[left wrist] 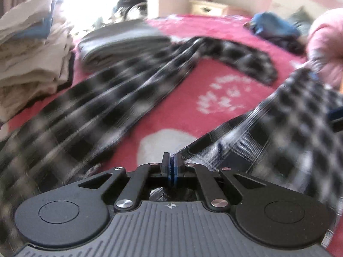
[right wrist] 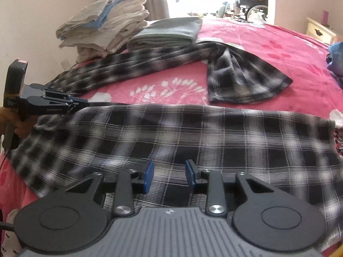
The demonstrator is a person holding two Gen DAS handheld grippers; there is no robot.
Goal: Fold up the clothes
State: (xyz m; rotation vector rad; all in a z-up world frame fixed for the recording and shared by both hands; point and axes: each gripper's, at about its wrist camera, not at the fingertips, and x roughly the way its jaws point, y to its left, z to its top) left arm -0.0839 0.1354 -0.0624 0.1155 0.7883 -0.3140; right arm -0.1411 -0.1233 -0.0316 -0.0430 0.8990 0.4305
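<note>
The bed (right wrist: pixel 268 40), under a pink flowered cover, carries everything here. Across it lies the black-and-white checked shirt (right wrist: pixel 193 132), its body spread flat just in front of the right gripper (right wrist: pixel 169 174), with one sleeve stretched toward the far side and another part fanned out beyond the body.

The right gripper hovers low over the near edge of the shirt with its blue pads (right wrist: pixel 149 174) spread apart, gripping nothing. The left gripper (left wrist: pixel 170 167) has its pads pressed together on a corner of the shirt; from the right wrist view it sits at the shirt's left edge, pointing sideways across the bed, with a hand (right wrist: pixel 12 124) wrapped round its handle. A pale printed word runs along that gripper's side, too small to read. White writing on the bed cover beside the shirt is blurred past reading.

At the far side of the bed, against the wall, stands a stack of folded pale cloths (right wrist: pixel 107 27), and just beside it a folded grey garment (right wrist: pixel 169 32). A heap of blue clothes (left wrist: pixel 276 30) lies at the bed's far right.
</note>
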